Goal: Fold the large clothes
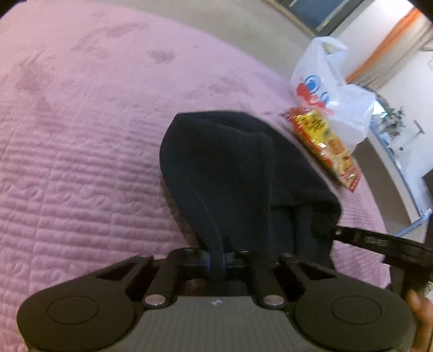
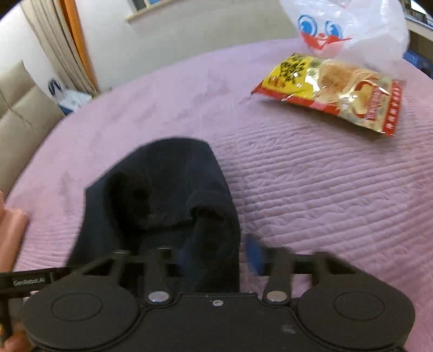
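Observation:
A dark navy garment [image 1: 230, 162] lies bunched on the pink quilted bedspread [image 1: 81, 162]. My left gripper [image 1: 216, 261] is shut on a thick fold of its edge, which rises from between the pads. In the right wrist view the same garment [image 2: 162, 184] heaps up in front of my right gripper [image 2: 217, 257]. A fold runs between its fingers, but the blurred blue pads [image 2: 254, 257] stand apart and the right one is clear of the cloth. The right gripper's black finger reaches the garment's right side in the left wrist view.
A yellow-and-red snack packet [image 2: 333, 92] lies on the bedspread beyond the garment, with a white plastic bag [image 2: 349, 24] behind it. A padded beige headboard [image 2: 19, 108] and curtains are at the left. A pink sleeve [image 2: 12, 230] shows at the left edge.

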The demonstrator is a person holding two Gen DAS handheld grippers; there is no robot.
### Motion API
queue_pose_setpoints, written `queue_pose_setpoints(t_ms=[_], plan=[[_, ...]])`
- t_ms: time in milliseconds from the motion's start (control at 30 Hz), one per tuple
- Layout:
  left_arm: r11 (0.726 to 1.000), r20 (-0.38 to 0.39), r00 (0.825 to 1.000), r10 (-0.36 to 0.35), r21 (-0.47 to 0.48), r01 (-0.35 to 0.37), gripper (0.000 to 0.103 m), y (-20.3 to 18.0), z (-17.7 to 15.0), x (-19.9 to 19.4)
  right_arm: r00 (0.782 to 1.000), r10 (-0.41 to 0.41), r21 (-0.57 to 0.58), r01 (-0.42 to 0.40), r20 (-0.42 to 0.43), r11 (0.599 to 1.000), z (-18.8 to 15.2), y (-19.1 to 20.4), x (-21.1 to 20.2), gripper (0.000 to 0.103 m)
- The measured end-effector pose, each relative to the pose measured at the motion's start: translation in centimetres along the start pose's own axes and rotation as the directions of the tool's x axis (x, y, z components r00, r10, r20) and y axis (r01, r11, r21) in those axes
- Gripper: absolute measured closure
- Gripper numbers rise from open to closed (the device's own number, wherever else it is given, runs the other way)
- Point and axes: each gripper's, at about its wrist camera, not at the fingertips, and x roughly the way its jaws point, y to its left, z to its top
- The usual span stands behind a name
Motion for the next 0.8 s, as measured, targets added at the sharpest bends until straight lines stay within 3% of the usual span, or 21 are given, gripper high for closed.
queue_pose_setpoints(t_ms=[167,267,333,400,500,533,567,600,633,700,733,767,800], plan=[[0.985,0.120,0.980,-0.156,-0.049,0.163,0.097,3.1,-0.3,-5.2,0.983,0.032,-0.019,-0.029,0.180,0.999,0.1,-1.2,-6.5,0.096],[0.956,0.087,0.968,-0.235,-0.157,0.246,0.097,7.6,-1.1,-6.4,0.986,0.055,0.040,-0.061,0.158,0.997,-0.6,-4.0,-8.5,0.096],[0.955,0.028,0.979,-0.201,-0.218,0.202,0.097,10.0,-1.9,-5.9,0.994,0.046,0.056,-0.052,0.102,0.997,-1.8,-5.3,-7.8,0.096],[0.965,-0.055,0.993,-0.108,-0.244,0.092,0.097,11.7,-3.2,-4.8,1.000,0.010,0.060,-0.012,0.027,0.998,-3.5,-6.2,-6.2,0.096],[0.951,-0.042,0.993,-0.110,-0.295,0.092,0.098,13.3,-4.0,-5.3,0.995,0.027,0.080,-0.020,-0.095,0.997,-5.7,-7.2,-3.7,0.092],[0.957,-0.033,0.996,-0.084,-0.281,0.072,0.097,13.2,-3.8,-5.9,0.995,0.031,0.074,-0.024,-0.098,0.997,-6.2,-7.3,-3.7,0.092],[0.966,-0.022,0.999,-0.046,-0.255,0.039,0.094,13.1,-3.5,-6.8,0.995,0.041,0.052,-0.036,-0.092,0.998,-6.3,-7.3,-4.2,0.085],[0.975,-0.012,1.000,-0.003,-0.224,0.000,0.093,12.8,-3.1,-7.6,0.993,0.049,0.032,-0.046,-0.107,0.998,-6.2,-7.2,-4.8,0.068],[0.981,-0.006,1.000,0.019,-0.194,-0.020,0.085,12.6,-2.7,-8.5,0.993,0.049,0.014,-0.048,-0.111,0.999,-5.9,-7.2,-5.6,0.058],[0.993,0.027,0.999,0.018,-0.120,-0.014,0.077,11.1,-1.4,-9.9,0.995,0.054,-0.043,-0.058,-0.085,0.997,-5.0,-7.3,-7.9,0.053],[0.996,0.048,0.999,0.010,-0.084,-0.006,0.065,9.8,-0.7,-10.5,0.996,0.057,-0.064,-0.061,-0.061,0.996,-4.6,-7.1,-8.9,0.048],[0.999,0.065,0.998,0.001,-0.047,0.002,0.041,8.6,0.2,-10.6,0.997,0.065,-0.078,-0.067,-0.029,0.995,-3.9,-6.9,-9.9,0.043],[1.000,0.074,0.997,0.000,-0.023,0.002,0.024,7.5,0.9,-10.5,0.997,0.073,-0.085,-0.073,0.001,0.994,-3.2,-6.6,-10.4,0.029]])
